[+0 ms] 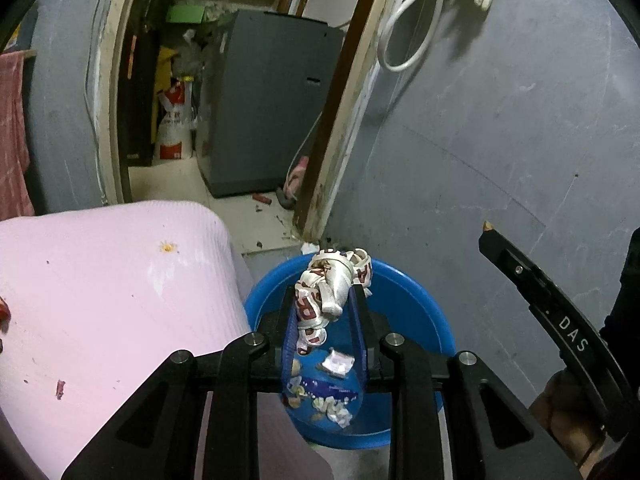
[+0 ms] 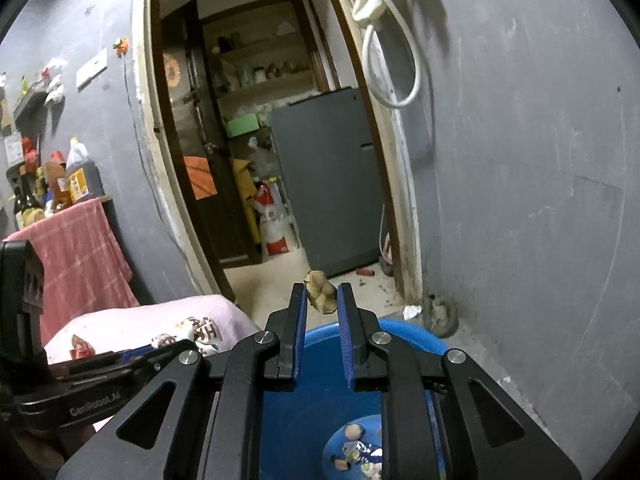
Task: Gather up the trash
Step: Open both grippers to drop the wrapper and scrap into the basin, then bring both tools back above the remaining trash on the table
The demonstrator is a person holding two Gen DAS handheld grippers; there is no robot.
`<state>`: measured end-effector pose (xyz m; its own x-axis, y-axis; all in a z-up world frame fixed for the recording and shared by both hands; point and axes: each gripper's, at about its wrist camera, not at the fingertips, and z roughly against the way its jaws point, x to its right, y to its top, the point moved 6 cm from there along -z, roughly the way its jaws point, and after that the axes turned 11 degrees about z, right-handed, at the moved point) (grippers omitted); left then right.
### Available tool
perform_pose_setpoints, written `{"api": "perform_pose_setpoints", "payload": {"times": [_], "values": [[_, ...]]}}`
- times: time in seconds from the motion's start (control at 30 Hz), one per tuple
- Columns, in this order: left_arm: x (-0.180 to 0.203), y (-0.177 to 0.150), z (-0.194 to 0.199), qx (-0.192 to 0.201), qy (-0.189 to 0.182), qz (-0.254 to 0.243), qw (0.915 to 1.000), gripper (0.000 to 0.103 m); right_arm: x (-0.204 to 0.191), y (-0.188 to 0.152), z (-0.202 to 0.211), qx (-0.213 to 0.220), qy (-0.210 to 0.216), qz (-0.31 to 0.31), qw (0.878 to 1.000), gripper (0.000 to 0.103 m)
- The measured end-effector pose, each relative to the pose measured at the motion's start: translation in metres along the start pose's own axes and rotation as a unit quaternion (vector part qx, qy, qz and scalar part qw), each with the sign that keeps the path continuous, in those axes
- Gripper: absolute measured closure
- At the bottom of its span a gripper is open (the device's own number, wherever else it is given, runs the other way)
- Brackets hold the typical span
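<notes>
At lower centre, your left gripper (image 1: 326,304) pinches a crumpled wrapper (image 1: 330,290); your right gripper (image 2: 322,300) clamps a brown scrap (image 2: 320,291). Both hang above the blue basin (image 1: 420,300). Drop-off step: next, open both over it. Beyond: doorway.

A pink table (image 1: 100,288) fills the lower left of the left wrist view, its ribbed cover bearing an orange stain (image 1: 168,247) and small crumbs. On the floor (image 1: 256,216) just right of it stands a blue basin (image 1: 420,300) holding a snack wrapper (image 1: 320,396).
</notes>
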<state>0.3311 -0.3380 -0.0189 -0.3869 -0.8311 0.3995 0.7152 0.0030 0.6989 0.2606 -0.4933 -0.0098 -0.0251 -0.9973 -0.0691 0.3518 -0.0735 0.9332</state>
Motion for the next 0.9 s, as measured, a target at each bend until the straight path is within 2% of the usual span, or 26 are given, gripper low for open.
{"api": "perform_pose_setpoints", "payload": {"times": [0.13, 0.27, 0.33, 0.4, 0.53, 0.7, 0.83, 0.87, 0.9], "values": [[-0.003, -0.003, -0.003, -0.008, -0.001, 0.003, 1.0, 0.072, 0.001, -0.005, -0.005, -0.015, 0.003, -0.005, 1.0, 0.089], [-0.005, -0.004, -0.003, -0.009, 0.0, 0.01, 0.9999, 0.071, -0.001, -0.007, -0.009, -0.026, 0.004, -0.002, 1.0, 0.089], [-0.008, -0.004, 0.001, -0.005, 0.001, 0.01, 0.9999, 0.071, -0.001, -0.008, -0.011, -0.03, 0.004, -0.002, 1.0, 0.086], [-0.01, -0.003, 0.007, 0.002, 0.004, 0.01, 0.9999, 0.07, -0.002, -0.008, -0.011, -0.032, 0.005, -0.002, 0.999, 0.076], [-0.018, 0.002, 0.018, 0.021, 0.009, 0.016, 0.9996, 0.064, -0.005, -0.007, -0.013, -0.033, 0.007, 0.0, 0.999, 0.074], [-0.032, 0.01, 0.038, 0.052, 0.019, 0.026, 0.9981, 0.05, -0.009, -0.003, -0.013, -0.026, 0.007, -0.005, 1.0, 0.058], [-0.045, 0.019, 0.062, 0.088, 0.039, 0.028, 0.995, 0.033, -0.018, 0.005, -0.01, -0.003, 0.014, -0.013, 1.0, 0.046], [-0.049, 0.021, 0.069, 0.099, 0.043, 0.03, 0.9937, 0.026, -0.022, 0.008, -0.008, 0.004, 0.016, -0.012, 1.0, 0.033], [-0.054, 0.024, 0.077, 0.111, 0.046, 0.033, 0.9922, 0.024, -0.026, 0.012, -0.006, 0.014, 0.018, -0.011, 1.0, 0.027]]}}
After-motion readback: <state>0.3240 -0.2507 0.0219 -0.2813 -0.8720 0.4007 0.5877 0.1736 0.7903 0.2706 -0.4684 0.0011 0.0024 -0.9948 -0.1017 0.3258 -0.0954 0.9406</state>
